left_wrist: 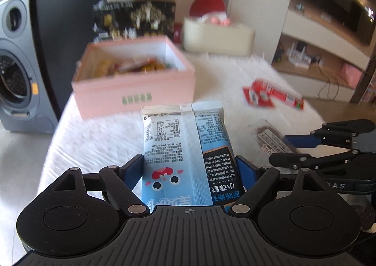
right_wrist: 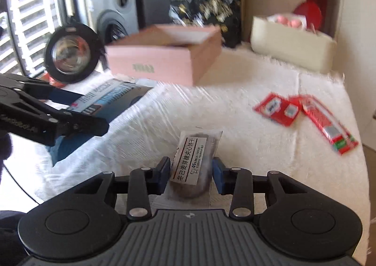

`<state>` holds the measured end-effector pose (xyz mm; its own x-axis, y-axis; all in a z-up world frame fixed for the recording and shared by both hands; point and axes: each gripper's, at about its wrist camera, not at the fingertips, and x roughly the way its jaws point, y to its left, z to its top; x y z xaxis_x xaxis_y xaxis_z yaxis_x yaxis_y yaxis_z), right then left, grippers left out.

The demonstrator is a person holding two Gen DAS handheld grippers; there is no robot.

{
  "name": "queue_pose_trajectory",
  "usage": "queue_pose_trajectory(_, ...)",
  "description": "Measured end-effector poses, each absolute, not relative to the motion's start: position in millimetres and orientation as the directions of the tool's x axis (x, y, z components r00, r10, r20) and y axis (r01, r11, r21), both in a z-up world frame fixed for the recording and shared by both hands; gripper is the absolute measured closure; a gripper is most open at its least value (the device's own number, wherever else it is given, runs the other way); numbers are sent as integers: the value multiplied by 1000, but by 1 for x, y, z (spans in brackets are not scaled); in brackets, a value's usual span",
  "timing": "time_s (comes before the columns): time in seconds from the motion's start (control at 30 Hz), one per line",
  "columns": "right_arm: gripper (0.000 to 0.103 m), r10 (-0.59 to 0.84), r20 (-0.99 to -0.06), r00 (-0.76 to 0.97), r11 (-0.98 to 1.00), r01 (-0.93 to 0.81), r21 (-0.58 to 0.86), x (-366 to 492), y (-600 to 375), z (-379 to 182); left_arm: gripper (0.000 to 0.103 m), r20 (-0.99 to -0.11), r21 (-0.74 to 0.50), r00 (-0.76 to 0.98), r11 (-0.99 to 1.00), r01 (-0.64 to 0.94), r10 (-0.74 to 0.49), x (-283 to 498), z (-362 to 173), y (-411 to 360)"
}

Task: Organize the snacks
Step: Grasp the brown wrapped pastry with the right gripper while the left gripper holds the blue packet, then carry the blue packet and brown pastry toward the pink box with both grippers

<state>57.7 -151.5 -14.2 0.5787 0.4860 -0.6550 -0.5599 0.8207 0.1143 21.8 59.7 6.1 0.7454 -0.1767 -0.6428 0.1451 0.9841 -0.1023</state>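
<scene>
So the left tongs [left_wrist: 189,168] are clamped on a light-blue snack packet [left_wrist: 185,148], held above the fluffy white tabletop [left_wrist: 98,139] just short of the pink box [left_wrist: 134,77]. The right tongs [right_wrist: 191,175] are pinching a brown biscuit pack [right_wrist: 191,162]. Red sachets [right_wrist: 305,117] lie off to the right.

I'm working in a home living room: a grey speaker [left_wrist: 16,63] at nine o'clock, TV shelving [left_wrist: 317,54] at two, white fluffy tablecloth [left_wrist: 98,139] below.
</scene>
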Motion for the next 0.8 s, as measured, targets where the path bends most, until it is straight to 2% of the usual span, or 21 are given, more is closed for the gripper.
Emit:
queue_pose_trajectory(0.1,66,516,-596,616,812,-572,112,60,-158,20,16,-560,-74,814,987,140,-157,20,49,70)
queue_pose_trajectory(0.23,66,540,-467,701,811,-582,64,83,-156,85,15,-406,51,911,994,94,-65,37,119,75)
queue_pose_trajectory(0.33,66,553,-368,748,812,-582,38,108,-144,128,15,-361,102,933,994,47,-7,71,145,75)
queue_pose_trajectory(0.43,65,556,-338,759,816,-577,47,139,-127,151,15,-384,80,924,996,35,-2,110,145,79)
queue_pose_trajectory(0.57,65,545,-345,764,822,-567,41,174,-102,152,15,-427,76,904,997,26,8,150,117,86)
queue_pose_trajectory(0.8,65,544,-462,700,811,-580,77,233,-55,117,14,-527,-56,849,998,18,-45,205,54,119)
